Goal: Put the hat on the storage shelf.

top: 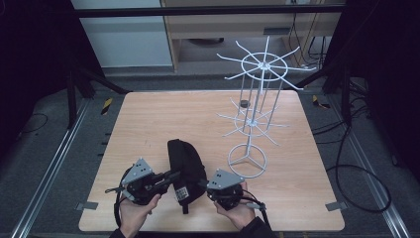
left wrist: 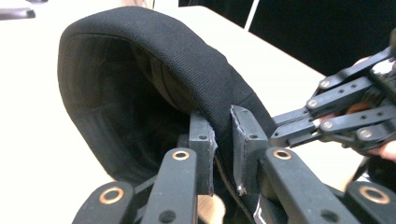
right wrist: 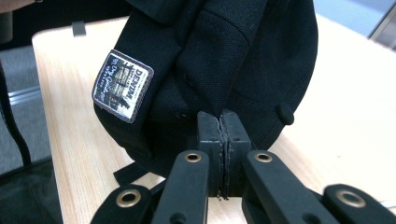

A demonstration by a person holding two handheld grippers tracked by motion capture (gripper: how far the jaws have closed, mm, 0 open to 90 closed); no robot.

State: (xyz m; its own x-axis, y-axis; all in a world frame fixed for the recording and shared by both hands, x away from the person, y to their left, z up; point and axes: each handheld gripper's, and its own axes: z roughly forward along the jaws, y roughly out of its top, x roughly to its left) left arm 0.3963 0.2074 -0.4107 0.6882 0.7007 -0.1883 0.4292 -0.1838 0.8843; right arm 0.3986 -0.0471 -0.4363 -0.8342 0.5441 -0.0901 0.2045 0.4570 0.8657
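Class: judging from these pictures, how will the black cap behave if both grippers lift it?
The black cap is probably soft: its fabric folds between the left gripper. It likely sags where unsupported. It seems light, since the right gripper pinches only thin cloth.

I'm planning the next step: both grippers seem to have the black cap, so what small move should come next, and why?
Probably lift the black cap off the table together: the left gripper and right gripper each pinch its fabric, and the white wire hook stand stands bare beyond.
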